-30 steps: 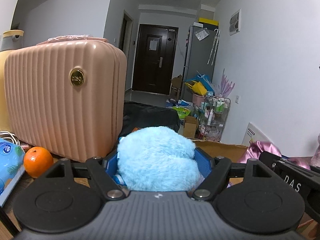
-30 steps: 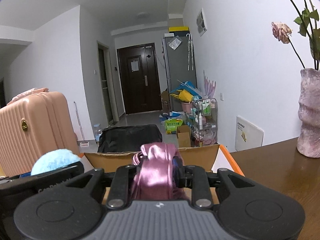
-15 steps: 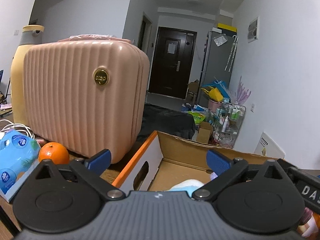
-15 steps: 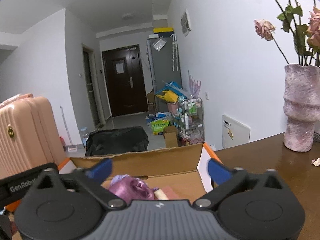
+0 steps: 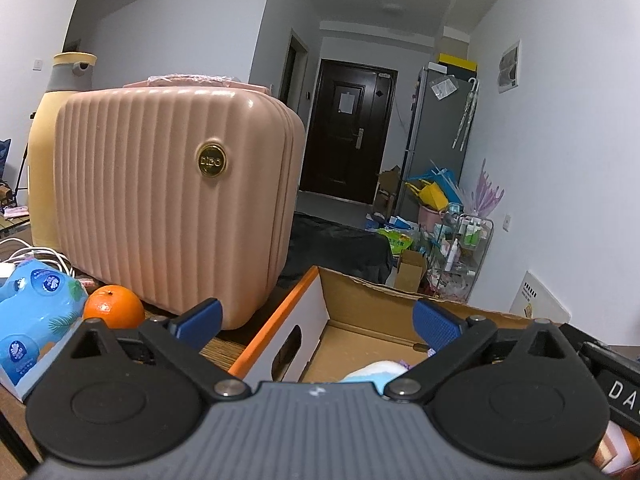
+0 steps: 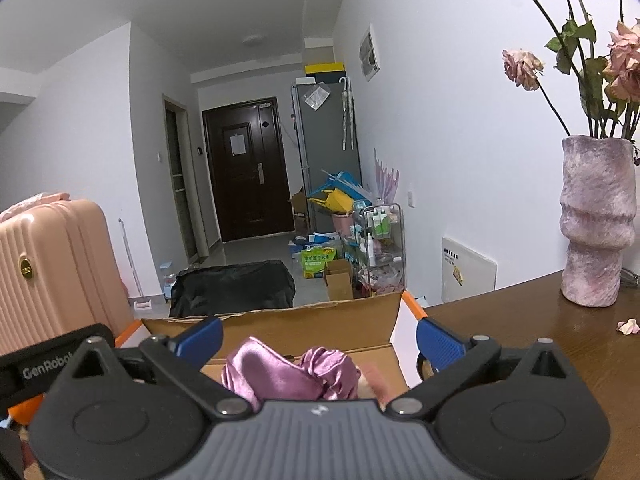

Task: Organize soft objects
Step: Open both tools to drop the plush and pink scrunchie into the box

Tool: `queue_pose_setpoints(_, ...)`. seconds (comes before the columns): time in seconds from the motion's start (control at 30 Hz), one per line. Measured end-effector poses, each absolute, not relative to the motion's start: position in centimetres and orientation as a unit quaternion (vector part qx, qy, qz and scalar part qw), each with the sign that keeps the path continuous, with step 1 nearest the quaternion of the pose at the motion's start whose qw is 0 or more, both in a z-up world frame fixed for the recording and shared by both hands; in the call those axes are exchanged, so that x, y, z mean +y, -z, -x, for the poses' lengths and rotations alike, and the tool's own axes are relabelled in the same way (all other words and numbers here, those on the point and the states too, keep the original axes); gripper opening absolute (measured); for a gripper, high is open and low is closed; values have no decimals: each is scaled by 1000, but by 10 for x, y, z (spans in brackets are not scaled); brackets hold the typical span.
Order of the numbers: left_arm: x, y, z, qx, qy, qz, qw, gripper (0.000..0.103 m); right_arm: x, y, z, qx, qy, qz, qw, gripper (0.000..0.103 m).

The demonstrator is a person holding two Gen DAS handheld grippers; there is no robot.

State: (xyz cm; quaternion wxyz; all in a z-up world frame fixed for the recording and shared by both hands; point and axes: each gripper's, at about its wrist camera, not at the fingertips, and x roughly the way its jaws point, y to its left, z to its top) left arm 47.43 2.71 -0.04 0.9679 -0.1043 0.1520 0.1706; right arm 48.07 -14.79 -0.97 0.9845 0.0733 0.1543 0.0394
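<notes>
An open cardboard box (image 5: 372, 300) with an orange and white flap stands on the wooden table. My left gripper (image 5: 318, 320) is open and empty above its left end. The light blue plush (image 5: 378, 372) lies in the box just below it, mostly hidden by the gripper body. My right gripper (image 6: 320, 338) is open and empty above the box (image 6: 304, 324). The pink satin cloth (image 6: 292, 376) lies bunched in the box under it, beside a pale pink soft item (image 6: 370, 380).
A pink ribbed suitcase (image 5: 172, 200) stands left of the box, with an orange (image 5: 113, 312) and a blue tissue pack (image 5: 36, 312) in front of it. A mottled pink vase (image 6: 596, 224) with dried roses stands on the table at right. A petal (image 6: 628, 326) lies near it.
Both grippers opened and let go: the blue plush dropped from the left one and the pink cloth from the right one into the box. Both grippers then rose slightly.
</notes>
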Motion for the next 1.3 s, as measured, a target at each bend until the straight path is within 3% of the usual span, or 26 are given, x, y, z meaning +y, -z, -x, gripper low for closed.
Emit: queue_pose_setpoints(1.3,24,0,-376,155,-138,82,975,103,-179,5,-377,114,-44,-81,989,103)
